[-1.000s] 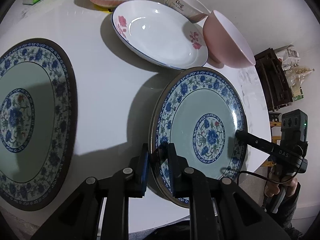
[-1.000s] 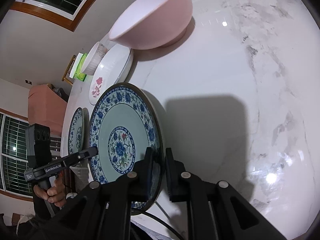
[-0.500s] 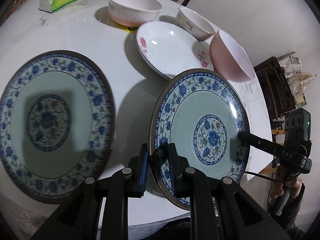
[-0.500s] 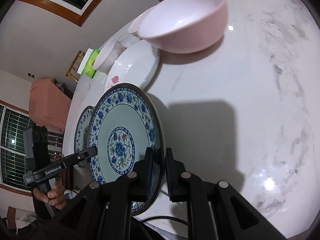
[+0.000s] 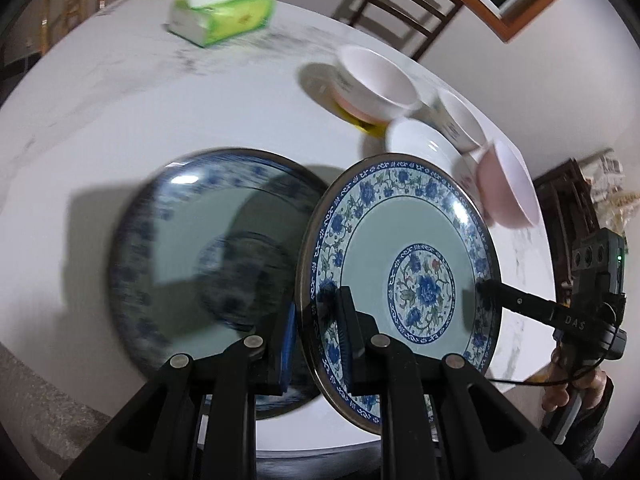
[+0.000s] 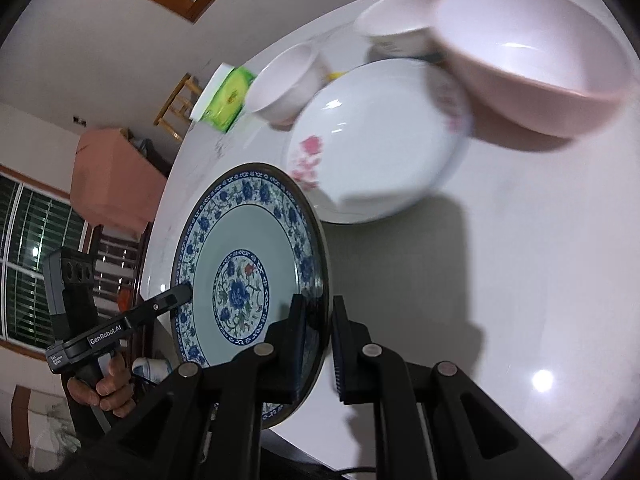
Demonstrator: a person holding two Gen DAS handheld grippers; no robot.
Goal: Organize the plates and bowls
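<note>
Both grippers hold one blue-flowered plate [image 5: 404,240] clear of the white marble table [image 5: 120,120], tilted. My left gripper [image 5: 316,312] is shut on its near left rim. On the opposite rim my right gripper [image 6: 318,308] is shut as well. Each gripper shows in the other's view: the right one [image 5: 486,290] and the left one [image 6: 182,294]. A second, matching blue-flowered plate [image 5: 192,240] lies flat on the table just left of the held plate, whose left edge overlaps it in the left wrist view.
Behind the held plate sit a white plate with pink flowers [image 6: 380,148], a pink bowl [image 6: 528,68] and two white bowls [image 5: 376,80] [image 5: 460,120]. A green tissue pack [image 5: 224,20] lies at the far side. Chairs stand around the table. A person's hand [image 6: 108,388] grips the left handle.
Both grippers have carried the plate leftward and slightly up. The second plate on the table, earlier well to the left, now lies right beside and partly under the held one.
</note>
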